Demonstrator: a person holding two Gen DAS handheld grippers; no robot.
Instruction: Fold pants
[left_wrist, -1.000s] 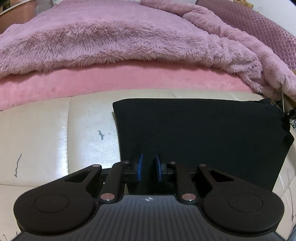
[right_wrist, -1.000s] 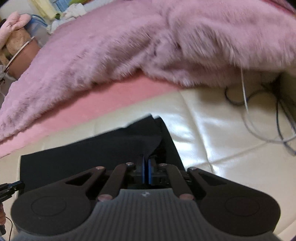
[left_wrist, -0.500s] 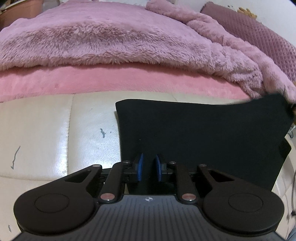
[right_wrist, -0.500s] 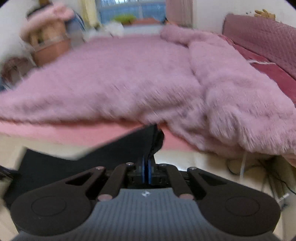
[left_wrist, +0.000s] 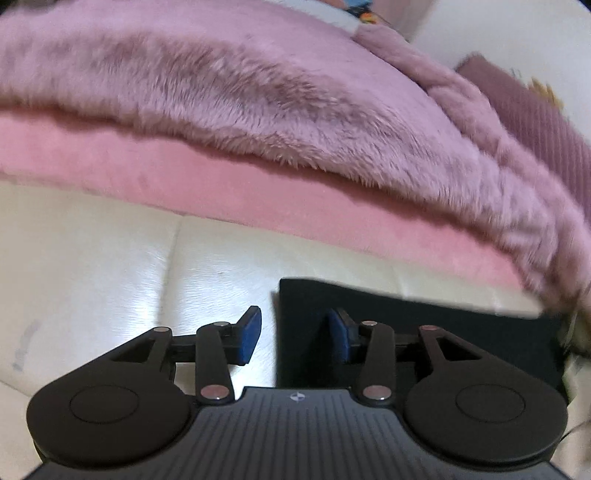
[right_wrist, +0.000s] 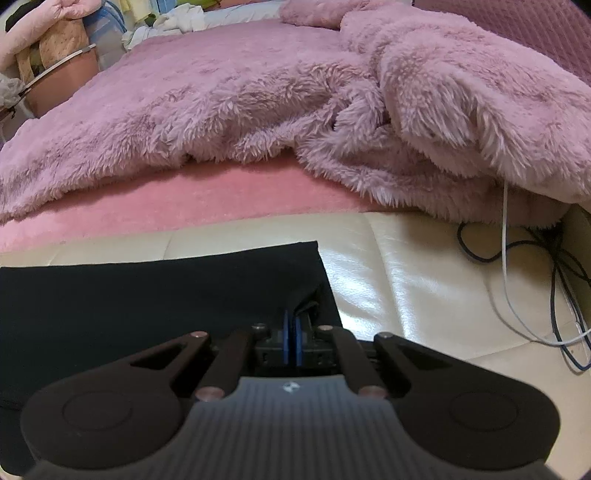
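Left tongs spread wide over smooth black pants; right tongs pinching their folded edge.

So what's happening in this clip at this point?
A person with two handheld grippers is folding black fabric pants on a cream leather surface, with a fluffy pink blanket behind. The right gripper is shut on a corner of the pants. The left gripper is open, its jaws straddling the other edge of the pants without pinching it. The pants lie as a flat rectangle.
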